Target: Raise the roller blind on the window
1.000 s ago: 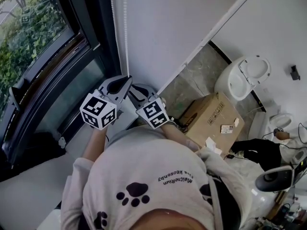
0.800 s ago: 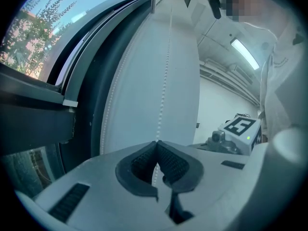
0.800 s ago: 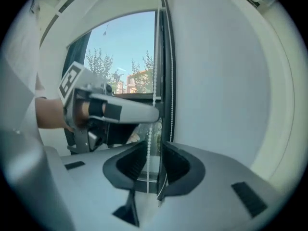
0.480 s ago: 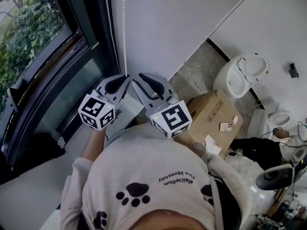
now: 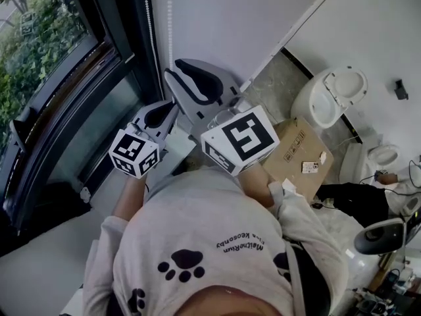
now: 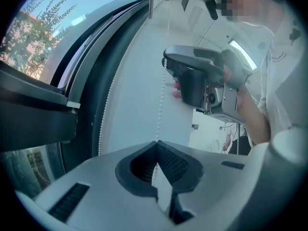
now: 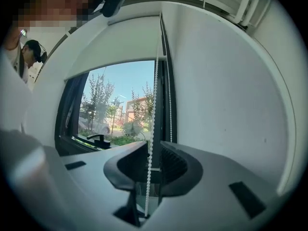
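Note:
The roller blind (image 7: 120,40) covers the top part of the window (image 7: 120,109). Its white bead chain (image 5: 171,18) hangs beside the dark frame in two strands. My left gripper (image 6: 156,146) is shut on the nearer strand (image 6: 160,100), low down by the sill (image 5: 172,107). My right gripper (image 5: 172,68) is above the left one, on the same strand. The chain (image 7: 150,158) runs between its jaws, which are closing, with a gap still showing on both sides. From the left gripper view, the right gripper (image 6: 166,64) is up beside the chain.
A white wall (image 5: 223,25) stands right of the chain. A cardboard box (image 5: 296,150) and a white toilet (image 5: 329,97) are on the floor at the right. The dark window frame (image 5: 125,38) and a window handle (image 7: 98,138) are at the left.
My right gripper has risen from beside the left one to well above it along the chain. The left gripper has stayed put, still shut on the chain.

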